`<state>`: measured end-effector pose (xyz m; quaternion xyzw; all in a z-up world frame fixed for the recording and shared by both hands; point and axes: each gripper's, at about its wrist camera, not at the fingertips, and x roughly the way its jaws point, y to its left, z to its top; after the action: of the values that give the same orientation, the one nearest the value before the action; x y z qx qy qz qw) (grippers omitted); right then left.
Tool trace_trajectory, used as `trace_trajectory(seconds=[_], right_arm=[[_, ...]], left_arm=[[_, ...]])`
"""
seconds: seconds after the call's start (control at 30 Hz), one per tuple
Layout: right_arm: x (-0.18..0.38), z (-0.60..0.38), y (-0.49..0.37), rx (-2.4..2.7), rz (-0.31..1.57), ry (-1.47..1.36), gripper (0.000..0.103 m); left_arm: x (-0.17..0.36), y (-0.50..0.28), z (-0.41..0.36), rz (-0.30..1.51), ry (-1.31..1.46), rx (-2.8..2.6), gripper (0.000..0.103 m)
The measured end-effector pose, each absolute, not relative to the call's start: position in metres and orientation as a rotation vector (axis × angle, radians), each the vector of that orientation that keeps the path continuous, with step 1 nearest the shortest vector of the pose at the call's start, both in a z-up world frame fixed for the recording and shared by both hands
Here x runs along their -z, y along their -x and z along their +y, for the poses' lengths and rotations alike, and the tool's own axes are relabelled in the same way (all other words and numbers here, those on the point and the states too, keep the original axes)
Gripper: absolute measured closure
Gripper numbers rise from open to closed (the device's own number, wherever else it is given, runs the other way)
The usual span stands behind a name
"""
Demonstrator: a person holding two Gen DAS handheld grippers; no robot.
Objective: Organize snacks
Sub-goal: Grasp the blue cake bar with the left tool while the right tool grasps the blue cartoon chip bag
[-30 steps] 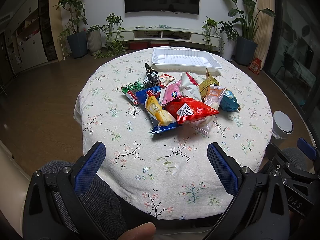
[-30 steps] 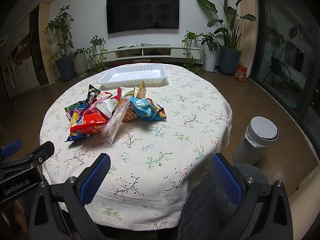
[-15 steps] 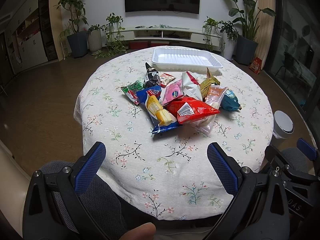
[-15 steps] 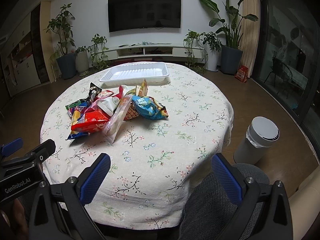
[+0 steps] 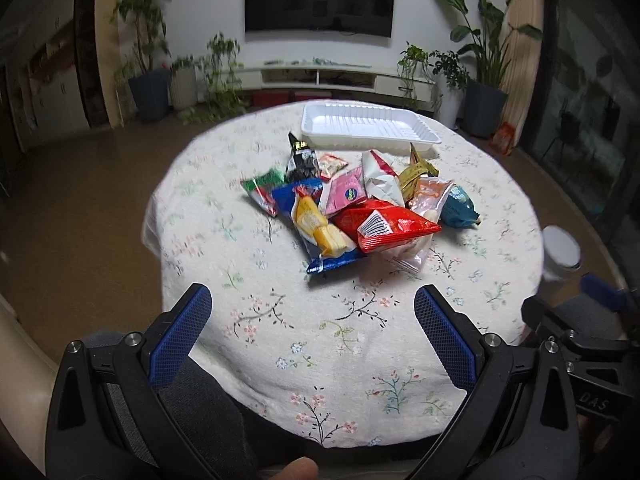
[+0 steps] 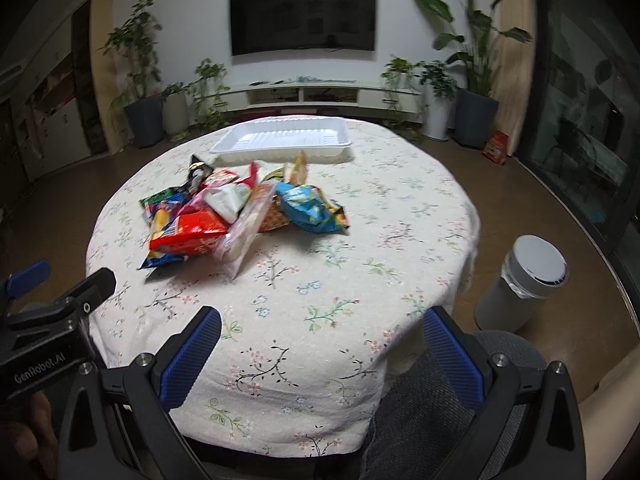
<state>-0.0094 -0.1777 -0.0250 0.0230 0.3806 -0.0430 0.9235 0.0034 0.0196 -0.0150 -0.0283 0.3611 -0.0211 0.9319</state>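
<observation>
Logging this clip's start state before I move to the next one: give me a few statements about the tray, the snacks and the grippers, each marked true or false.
1. The white tray holds no snacks. True.
2. The left gripper is shut on a packet. False: it is open and holds nothing.
3. The snack pile lies between the tray and the grippers. True.
4. The red packet sits inside the tray. False: it lies in the pile on the tablecloth.
5. The right gripper is open and holds nothing. True.
</observation>
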Motion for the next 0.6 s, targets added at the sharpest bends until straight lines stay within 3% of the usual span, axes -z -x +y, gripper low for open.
trace_trajectory(seconds=[0.13, 0.2, 0.27, 0.47, 0.6], right_arm=[[0.023, -0.187, 0.004, 0.011, 0.796, -0.067, 0.011], [0.022, -0.194, -0.003, -0.039, 0.812, -0.099, 0.012], [0.02, -0.203, -0.009, -0.079, 0.822, -0.146, 0.012], [0.022, -0.243, -0.04, -0.199, 0.866, -0.37, 0.014], [0.022, -0.251, -0.061, -0.2, 0.886, -0.359, 0.029]], left_arm=[[0.018, -0.004, 0.029, 0.681, -0.016, 0.114, 0.0], [0.024, -0.013, 0.035, 0.76, -0.058, 0.064, 0.0], [0.031, -0.032, 0.054, 0.887, 0.042, 0.052, 0.0], [0.024, -0.084, 0.105, 0.923, 0.218, 0.046, 0.001], [0.012, -0.115, 0.1, 0.916, 0.267, 0.134, 0.002]])
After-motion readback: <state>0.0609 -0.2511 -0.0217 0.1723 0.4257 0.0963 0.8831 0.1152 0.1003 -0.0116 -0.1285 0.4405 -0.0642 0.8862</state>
